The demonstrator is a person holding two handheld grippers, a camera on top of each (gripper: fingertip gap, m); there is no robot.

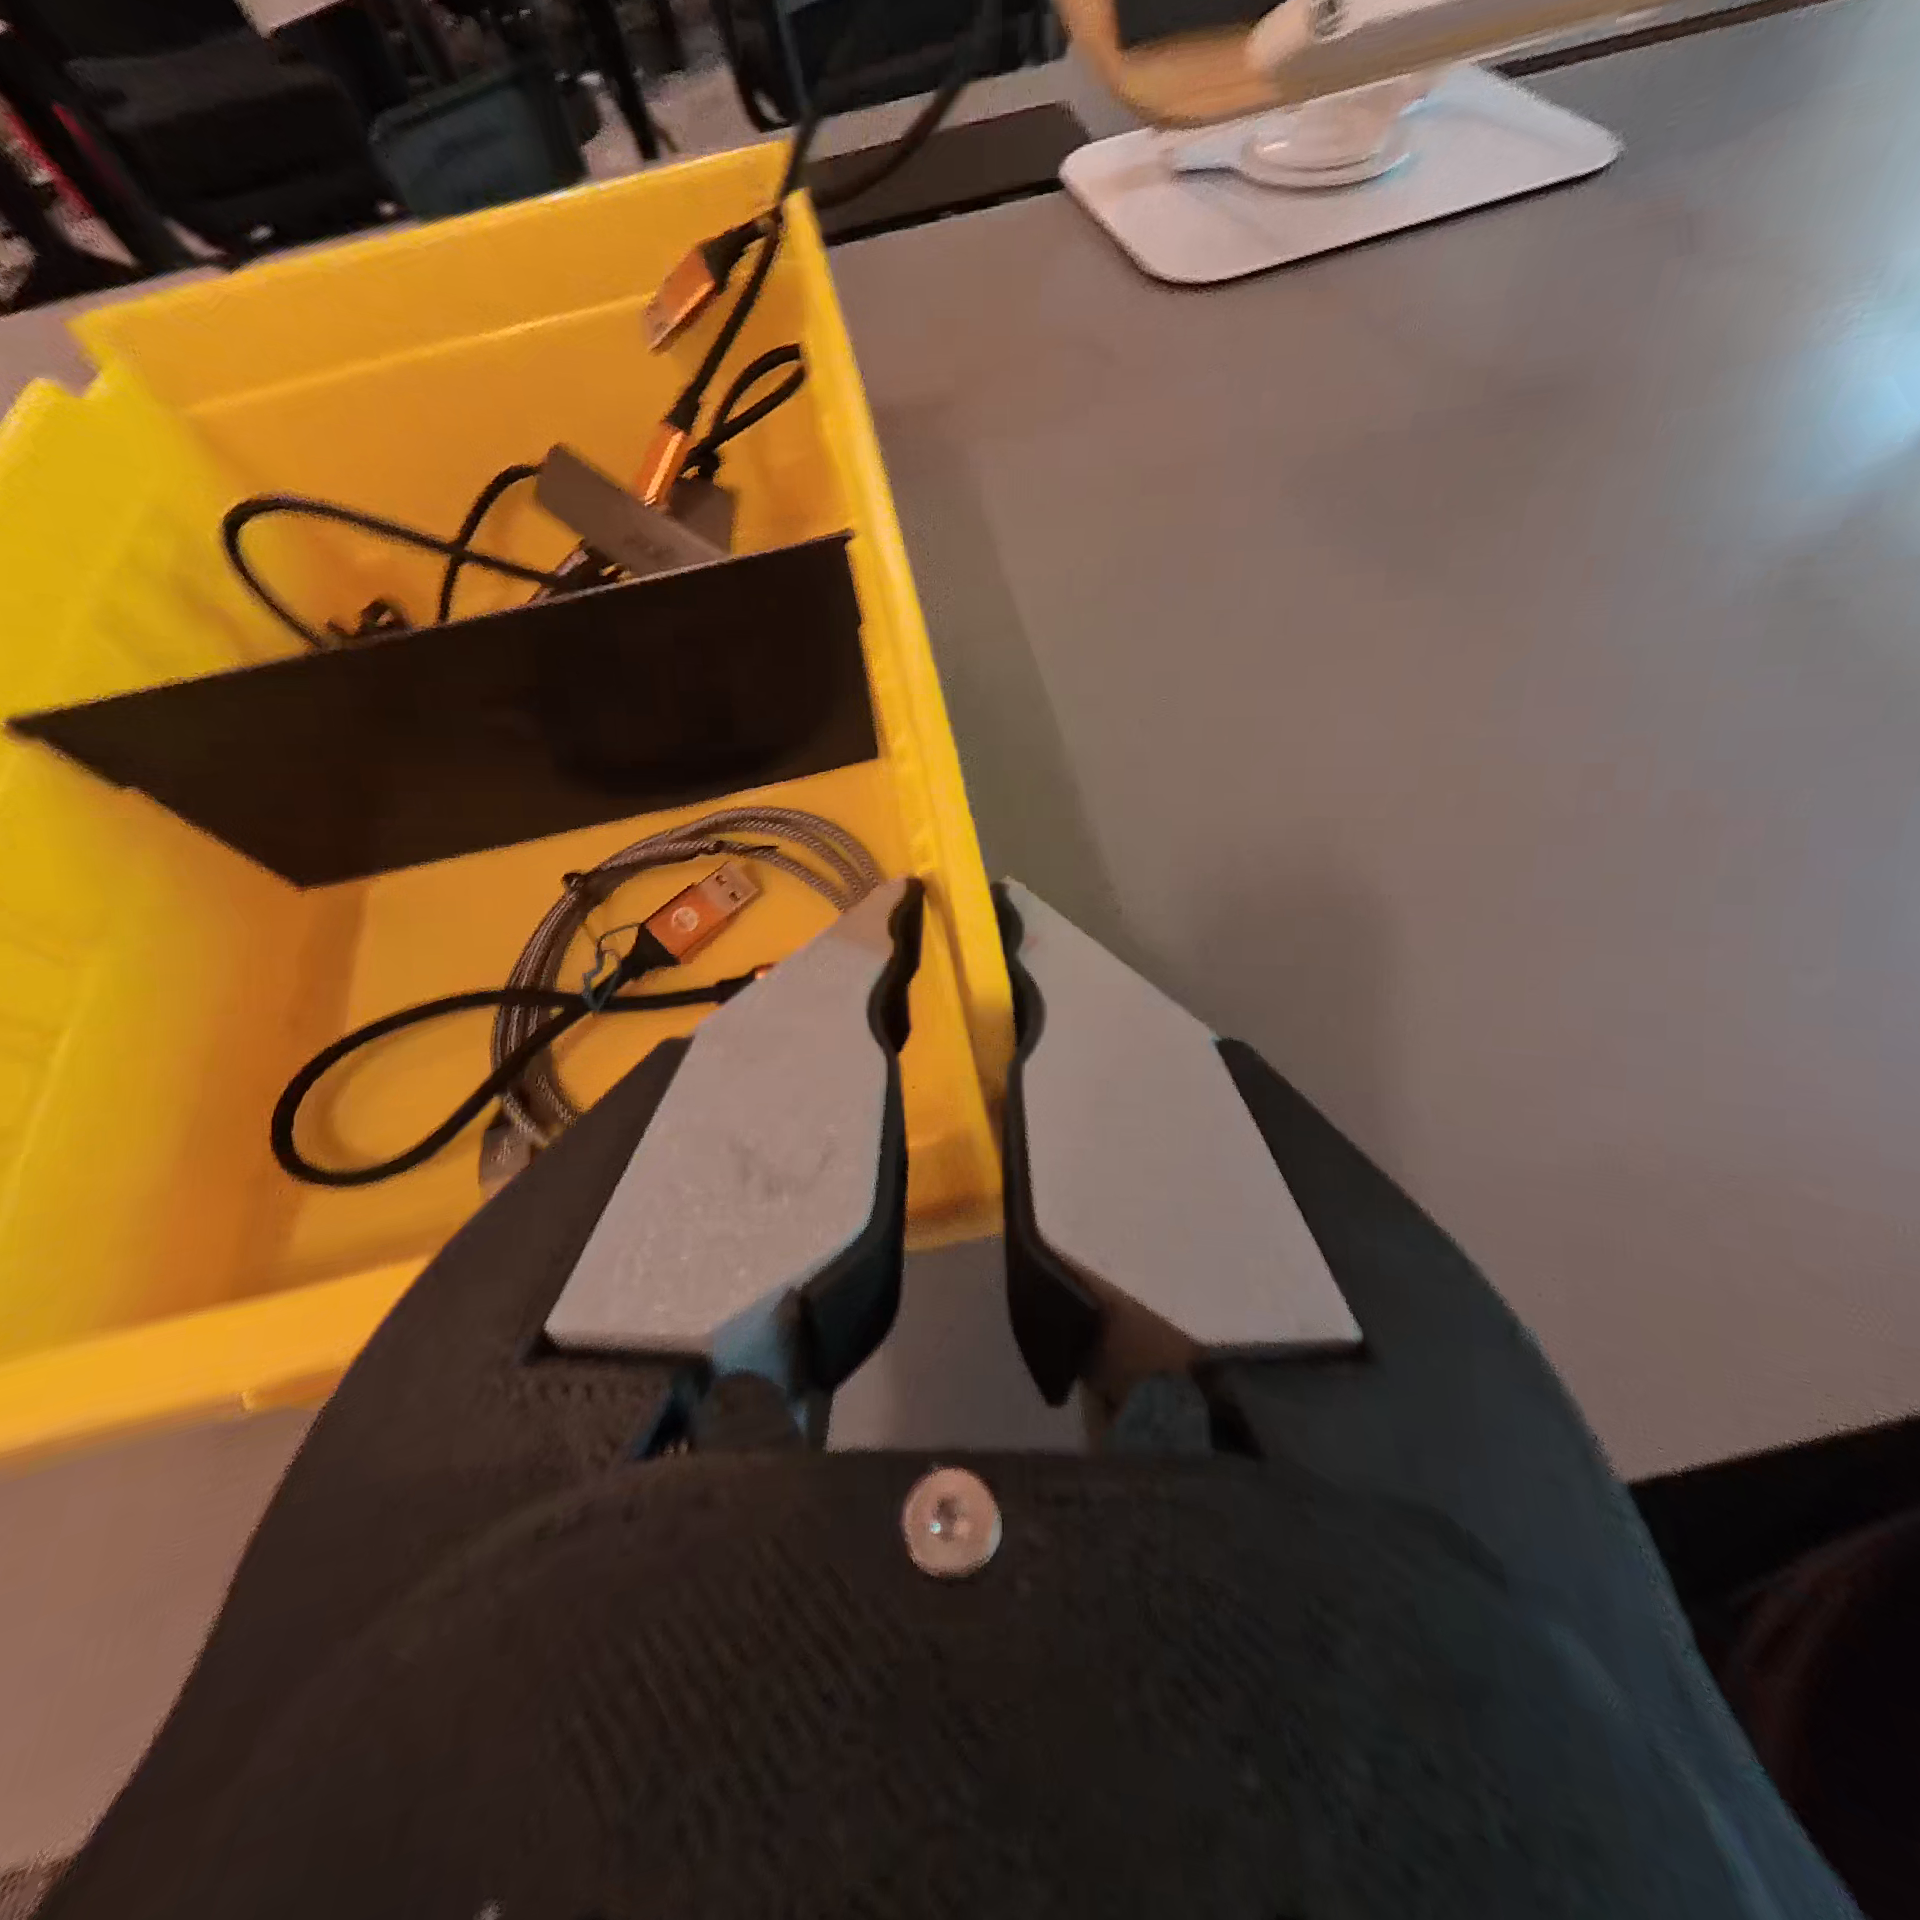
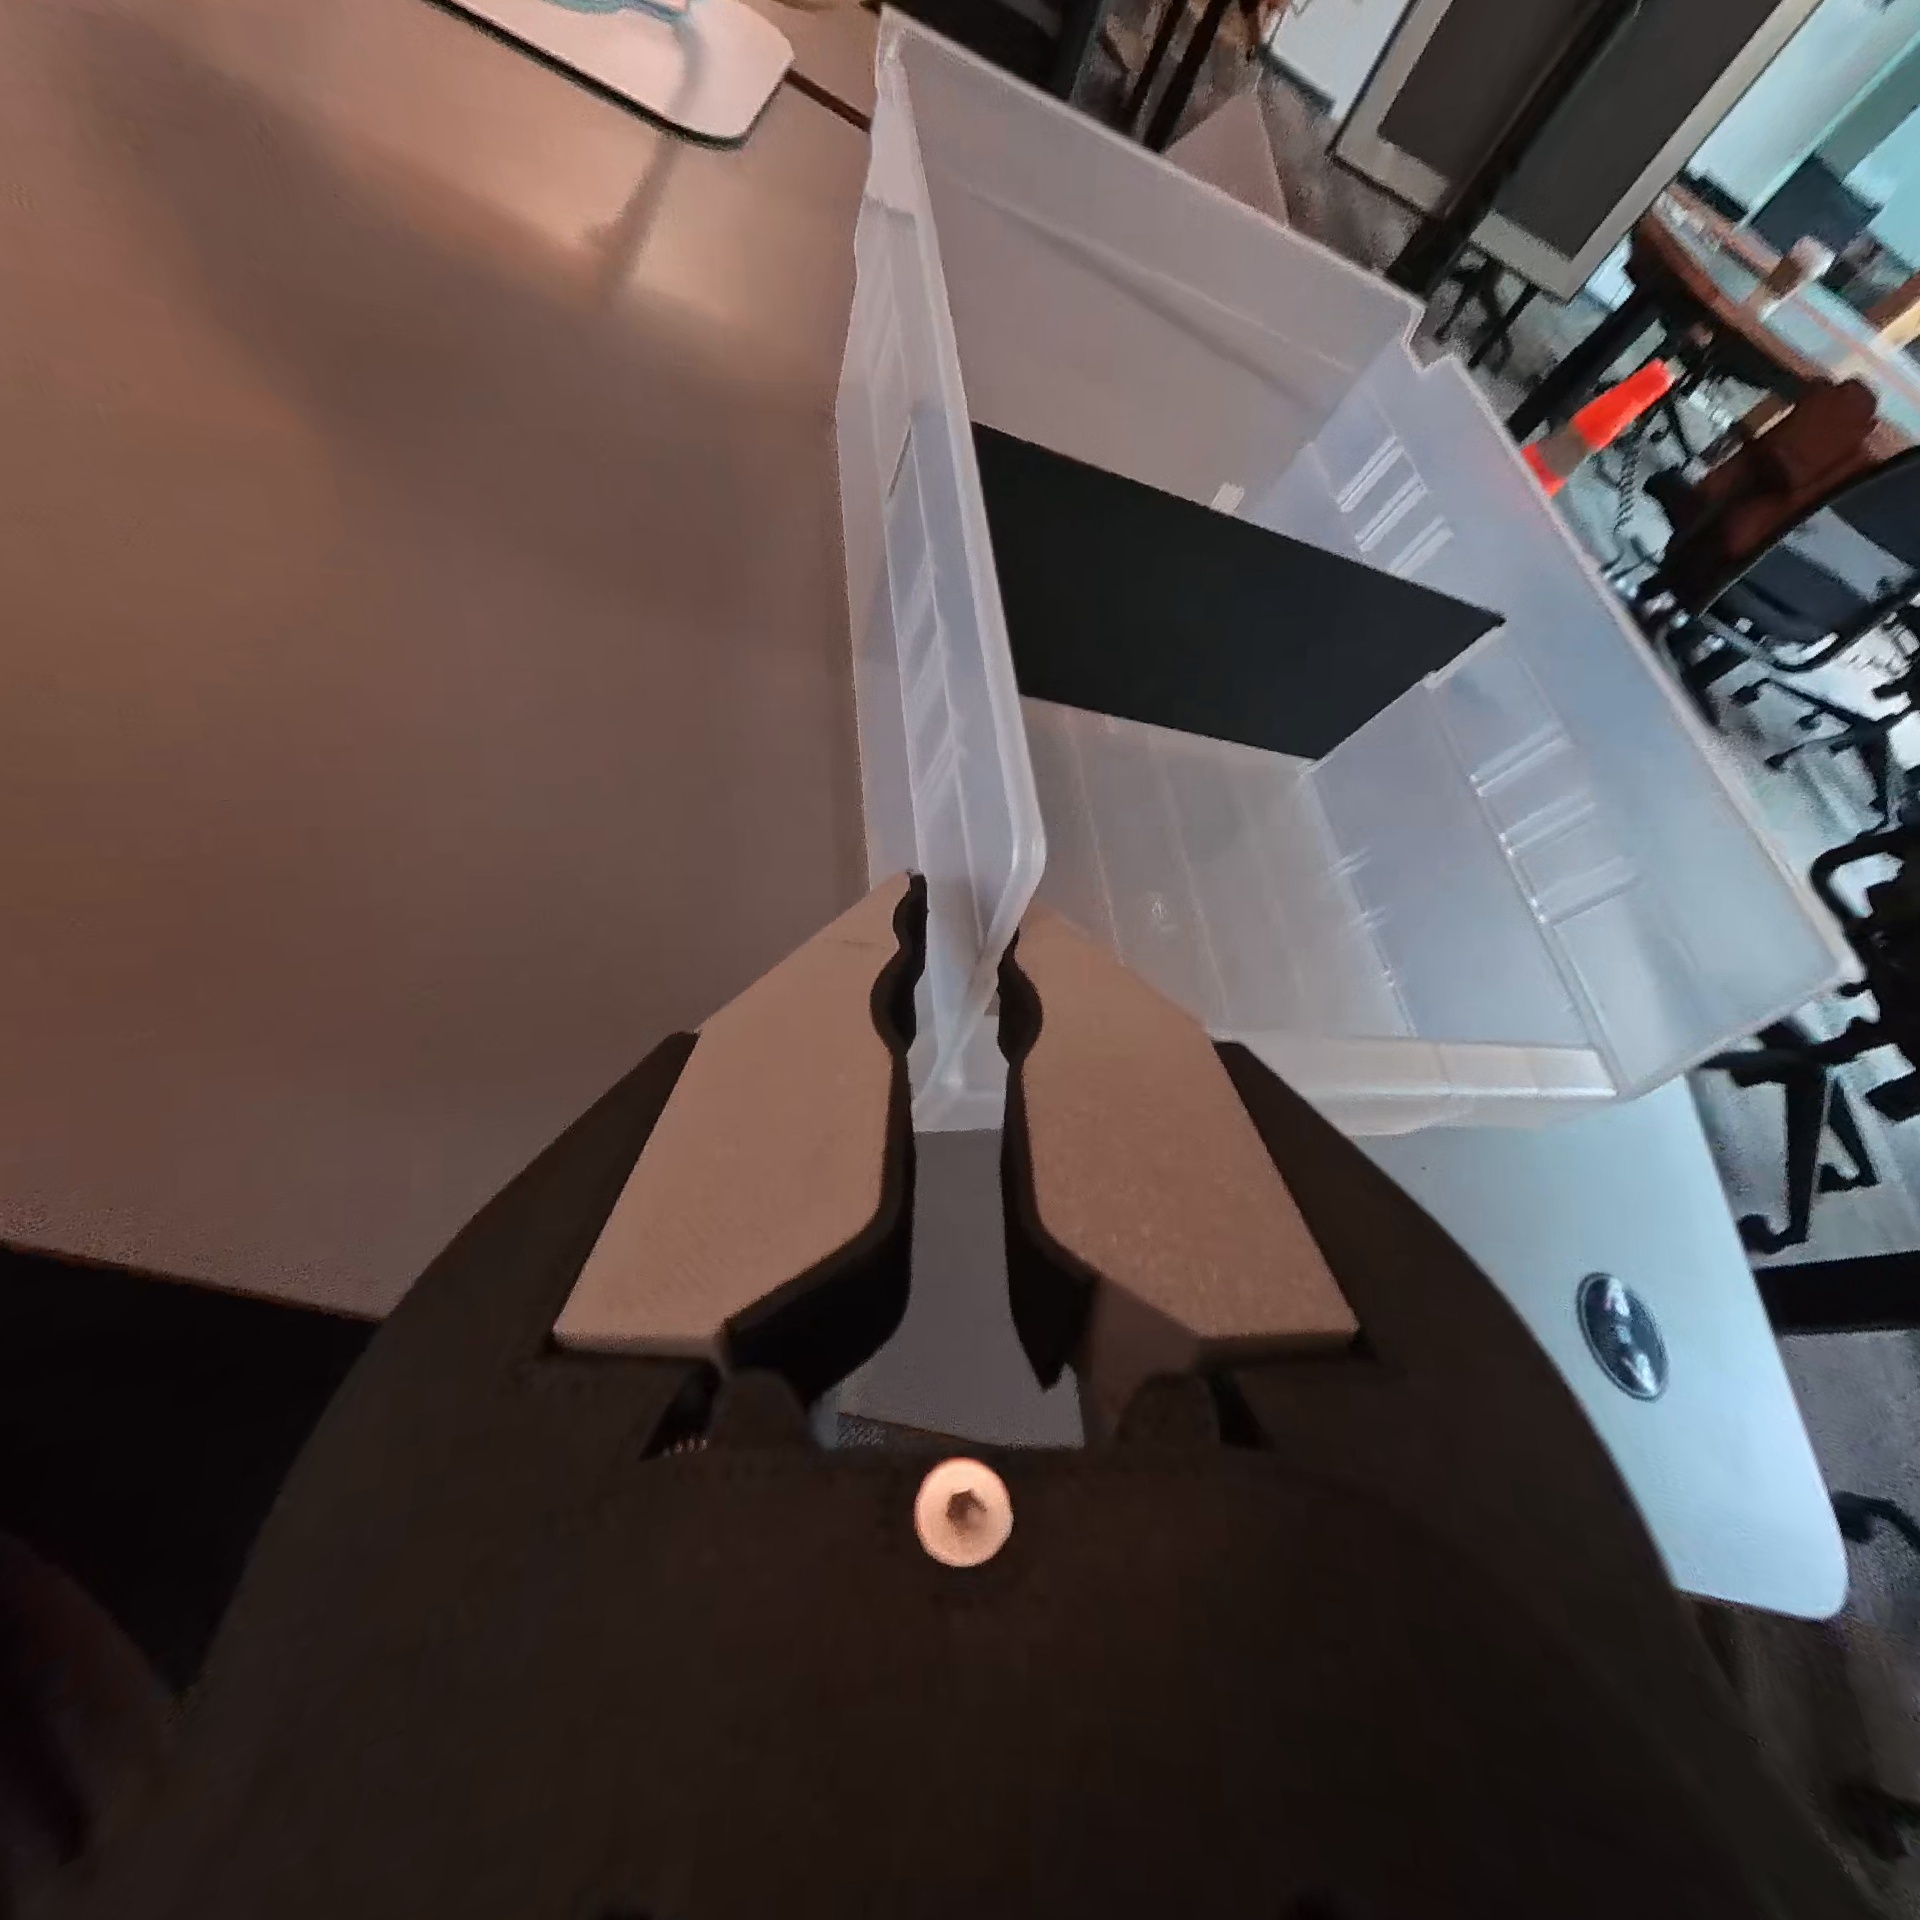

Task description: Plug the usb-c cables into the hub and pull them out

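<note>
Over the yellow bin [image 1: 914,665], left gripper [image 1: 961,899] fingers stand parted, empty.

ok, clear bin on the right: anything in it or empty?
Empty as far as visible. The clear bin shows only its black divider; both compartments look bare. The right gripper straddles its near wall.

black grippers, grey jaws, silver screws

Hub [image 1: 639,520] half-hidden behind black divider [image 1: 457,727]; yellow bin [image 1: 125,582] cropped at left edge.
</note>
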